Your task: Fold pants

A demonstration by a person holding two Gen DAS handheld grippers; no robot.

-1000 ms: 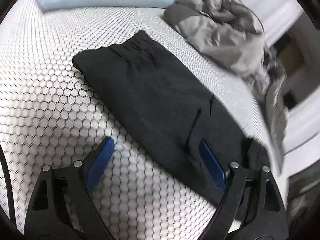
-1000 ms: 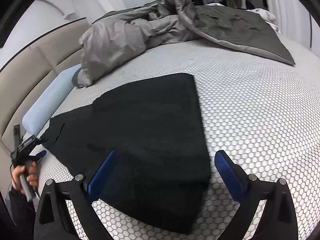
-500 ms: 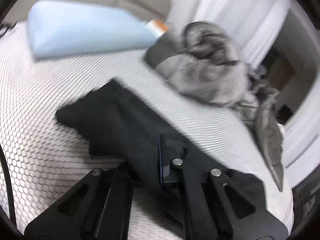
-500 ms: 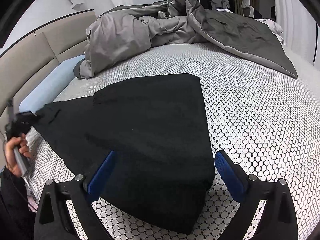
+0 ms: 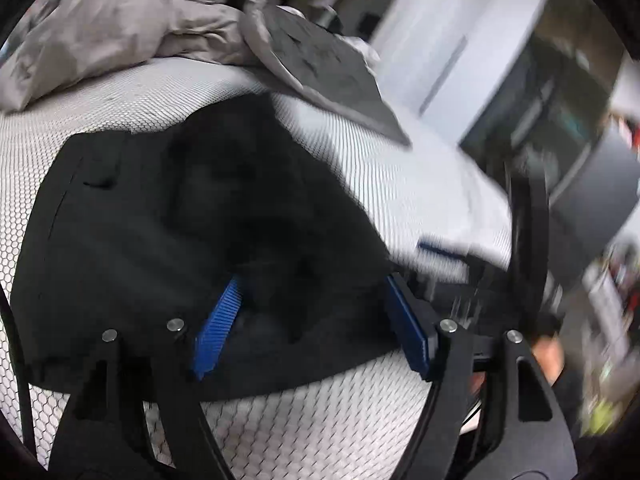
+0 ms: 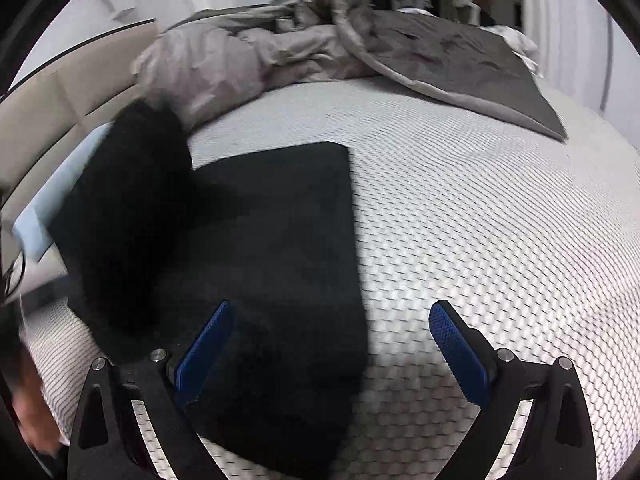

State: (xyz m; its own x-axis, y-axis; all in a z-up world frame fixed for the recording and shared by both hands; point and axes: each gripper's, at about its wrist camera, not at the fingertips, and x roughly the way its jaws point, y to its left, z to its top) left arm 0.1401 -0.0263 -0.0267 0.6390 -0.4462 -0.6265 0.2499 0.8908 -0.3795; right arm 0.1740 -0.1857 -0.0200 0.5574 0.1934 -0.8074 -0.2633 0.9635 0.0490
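Observation:
The black pants (image 5: pixel 168 240) lie on the honeycomb-patterned mattress (image 5: pixel 320 420), with one end doubled over into a thicker pile. My left gripper (image 5: pixel 312 328) hovers just above the near edge of that pile. Its jaws are opening, loose cloth lies between the blue pads, and neither pad presses on it. In the right wrist view the pants (image 6: pixel 280 240) reach to a square far corner, and a blurred hump of black cloth (image 6: pixel 132 208) rises at their left. My right gripper (image 6: pixel 332 348) stands open over the near right edge of the pants, nothing pinched.
A crumpled grey duvet (image 6: pixel 320 52) covers the far side of the bed. A light blue pillow (image 6: pixel 40 220) lies against the beige headboard (image 6: pixel 60 100) on the left. The bare mattress (image 6: pixel 500 240) extends to the right. A hand (image 5: pixel 548 356) shows beyond the left gripper.
The left gripper shut on the far end of the pants, swung it across over the rest while rolling, and now has its jaws apart. The right gripper hardly moved.

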